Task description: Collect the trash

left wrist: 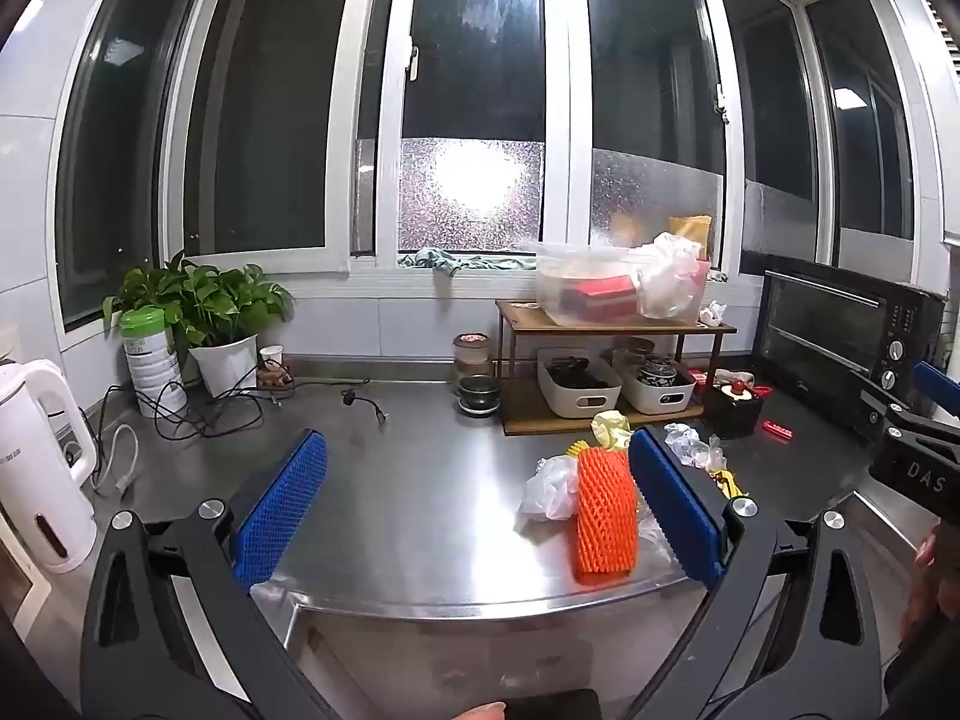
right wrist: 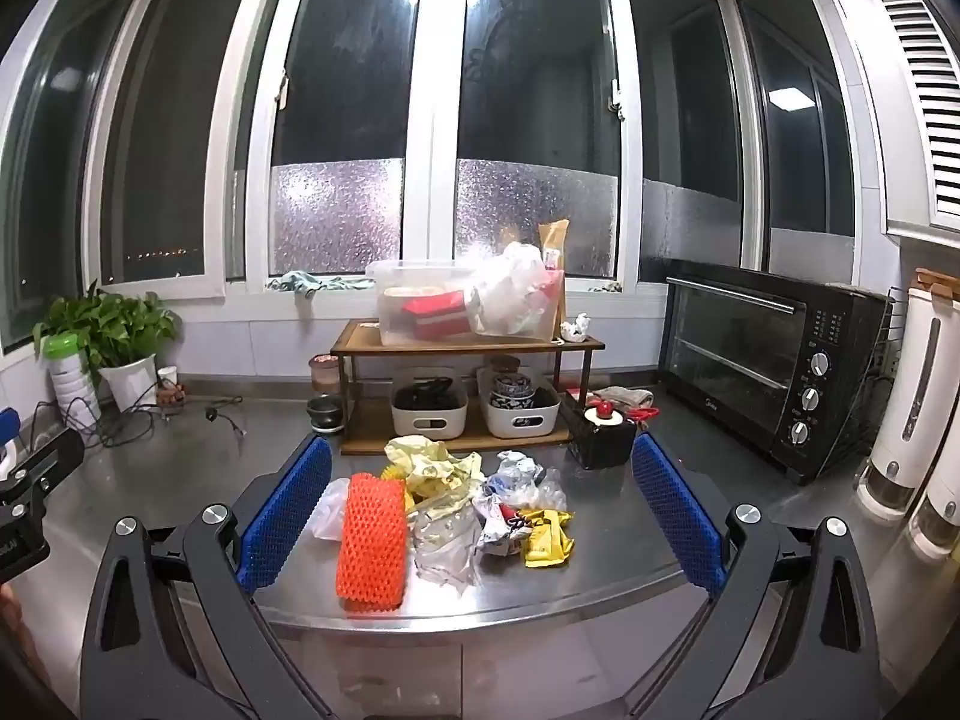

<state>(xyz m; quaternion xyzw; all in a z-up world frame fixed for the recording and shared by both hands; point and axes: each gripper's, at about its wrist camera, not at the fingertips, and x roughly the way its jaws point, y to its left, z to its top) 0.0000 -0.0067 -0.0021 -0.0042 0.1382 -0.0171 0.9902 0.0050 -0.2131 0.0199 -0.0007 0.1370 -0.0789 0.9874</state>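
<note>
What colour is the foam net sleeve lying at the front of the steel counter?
The foam net sleeve is bright orange, with a diamond mesh pattern; the right wrist view shows it best.

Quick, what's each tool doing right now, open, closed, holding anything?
Left tool: open, holding nothing.
Right tool: open, holding nothing; the trash pile lies on the counter ahead.

Orange net-patterned foam sleeve (right wrist: 371,540); yellow wrapper (right wrist: 547,539); blue gripper pads (right wrist: 678,516); black oven (right wrist: 762,360).
</note>
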